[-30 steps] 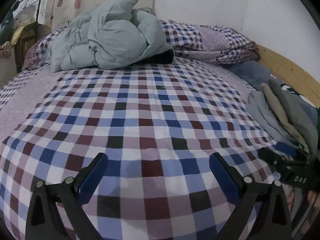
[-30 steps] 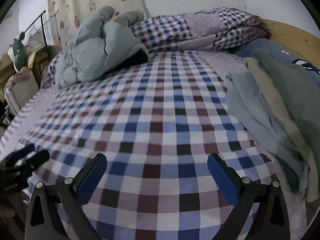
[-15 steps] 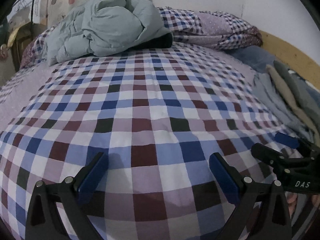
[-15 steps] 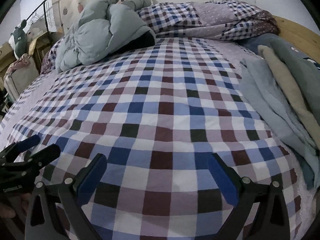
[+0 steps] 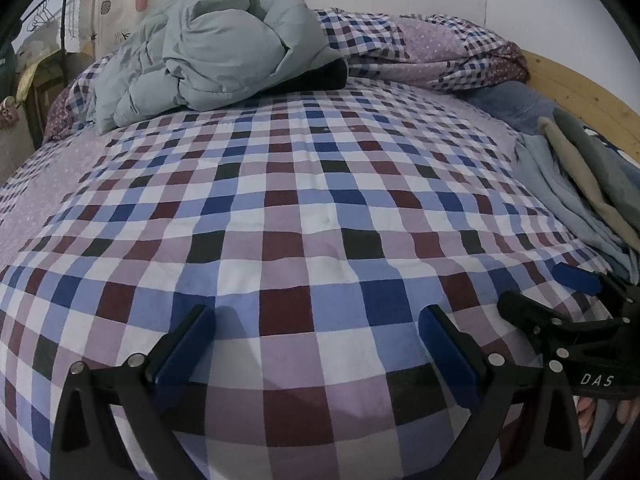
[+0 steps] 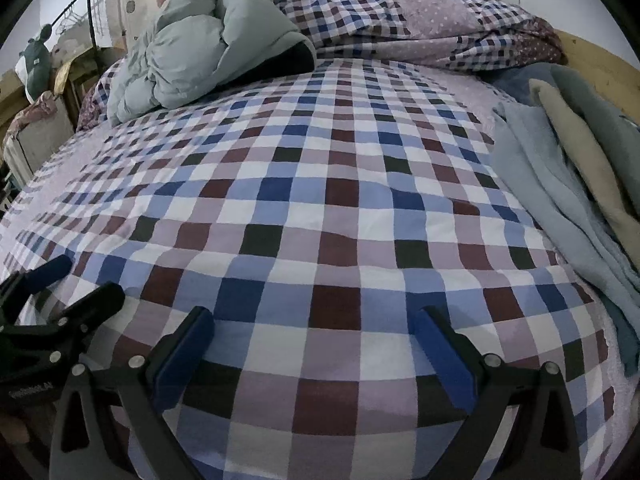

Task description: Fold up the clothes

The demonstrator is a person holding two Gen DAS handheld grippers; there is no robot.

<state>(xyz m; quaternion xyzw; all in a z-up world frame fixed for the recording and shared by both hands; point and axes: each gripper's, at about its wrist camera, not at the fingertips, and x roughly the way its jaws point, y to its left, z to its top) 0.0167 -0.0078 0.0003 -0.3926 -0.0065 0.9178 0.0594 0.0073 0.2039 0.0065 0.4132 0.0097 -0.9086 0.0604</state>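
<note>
Both tongs hang low over the near edge of a bed covered by a checked sheet [image 5: 304,184], and both are spread wide with nothing between their blue pads. The left tongs [image 5: 316,344] fill the bottom of the left wrist view, their tips just above the sheet; in that same view the right tongs [image 5: 556,296] show at about 4 o'clock, also spread, with fingertips of the person's hand [image 5: 600,412] visible beneath them. In the right wrist view the right tongs [image 6: 312,340] sit at 6 o'clock and the left tongs [image 6: 68,284] lie at about 8 o'clock. The clothes to fold [image 6: 568,184] are a loose pile of pale blue, beige and grey-green pieces lying along the bed's right side at 3 o'clock, well apart from both tongs and touched by neither. At 11 o'clock a crumpled pale green puffy jacket [image 5: 208,44] rests at the far end of the bed, beside a bunched checked quilt [image 5: 424,52] at 1 o'clock. A wooden bed frame [image 5: 580,92] runs behind the clothes pile.
</note>
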